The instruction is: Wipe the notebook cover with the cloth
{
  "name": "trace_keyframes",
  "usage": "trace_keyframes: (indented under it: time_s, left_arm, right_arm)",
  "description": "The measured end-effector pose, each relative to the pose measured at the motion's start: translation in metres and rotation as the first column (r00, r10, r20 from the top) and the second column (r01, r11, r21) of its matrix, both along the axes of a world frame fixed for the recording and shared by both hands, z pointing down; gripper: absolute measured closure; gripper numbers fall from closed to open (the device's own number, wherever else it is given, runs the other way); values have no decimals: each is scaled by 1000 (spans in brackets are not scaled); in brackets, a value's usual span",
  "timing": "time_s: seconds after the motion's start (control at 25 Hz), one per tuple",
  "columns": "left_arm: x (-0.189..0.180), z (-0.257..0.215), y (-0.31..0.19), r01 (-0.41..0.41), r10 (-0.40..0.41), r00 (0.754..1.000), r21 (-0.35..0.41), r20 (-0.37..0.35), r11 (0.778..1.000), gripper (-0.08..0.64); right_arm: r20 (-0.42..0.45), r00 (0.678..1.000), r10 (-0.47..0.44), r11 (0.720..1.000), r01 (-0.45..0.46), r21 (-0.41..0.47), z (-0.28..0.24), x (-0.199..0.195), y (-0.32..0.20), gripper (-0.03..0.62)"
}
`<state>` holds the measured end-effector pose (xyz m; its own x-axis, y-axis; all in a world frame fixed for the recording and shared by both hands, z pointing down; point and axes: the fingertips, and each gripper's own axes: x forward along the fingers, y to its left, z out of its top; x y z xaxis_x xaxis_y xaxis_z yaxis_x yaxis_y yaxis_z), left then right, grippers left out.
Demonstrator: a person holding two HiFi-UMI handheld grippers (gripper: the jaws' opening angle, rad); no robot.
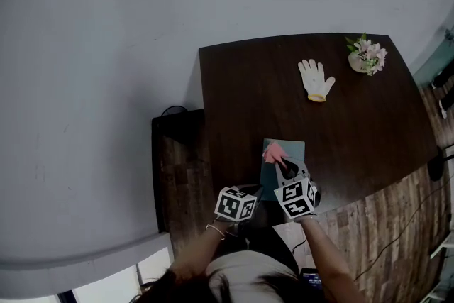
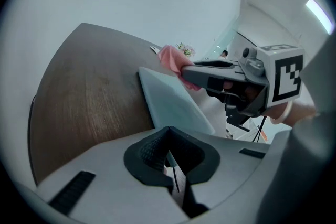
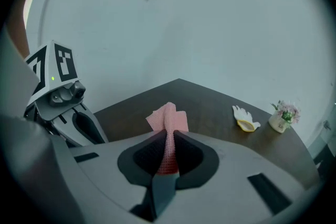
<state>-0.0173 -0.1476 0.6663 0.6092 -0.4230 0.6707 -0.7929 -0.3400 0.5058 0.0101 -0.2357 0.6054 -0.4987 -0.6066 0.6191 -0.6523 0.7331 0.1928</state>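
Observation:
A pale teal notebook (image 1: 289,150) lies near the front edge of the dark wooden table (image 1: 241,96). My right gripper (image 1: 282,161) is shut on a pink cloth (image 1: 272,151), which rests over the notebook's left part. In the right gripper view the cloth (image 3: 167,122) sticks up out of the closed jaws of that gripper (image 3: 168,152). My left gripper (image 2: 169,157) is shut on the near corner of the notebook (image 2: 173,102). In the head view the left gripper (image 1: 257,189) sits at the notebook's near left corner. The two grippers are close side by side.
A white work glove (image 1: 316,79) lies on the far part of the table. A small pot of pink flowers (image 1: 367,54) stands at the far right corner. A dark low cabinet (image 1: 177,145) stands left of the table, and cables run across the wooden floor (image 1: 397,223).

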Motion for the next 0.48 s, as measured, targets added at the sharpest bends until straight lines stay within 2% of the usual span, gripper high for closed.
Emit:
trace_keyframes:
  time_s: [0.28,0.48]
  left_arm:
    - [0,0,1,2,-2,1000,11,12,1000,541]
    - [-3,1,2,0,0,1000,10,9,1000,541]
  right_arm:
    - [-55,993,-105,991,100,-89,38,-37,15,551]
    - [-72,993,-97,989,88,-115,55,-40,17,551]
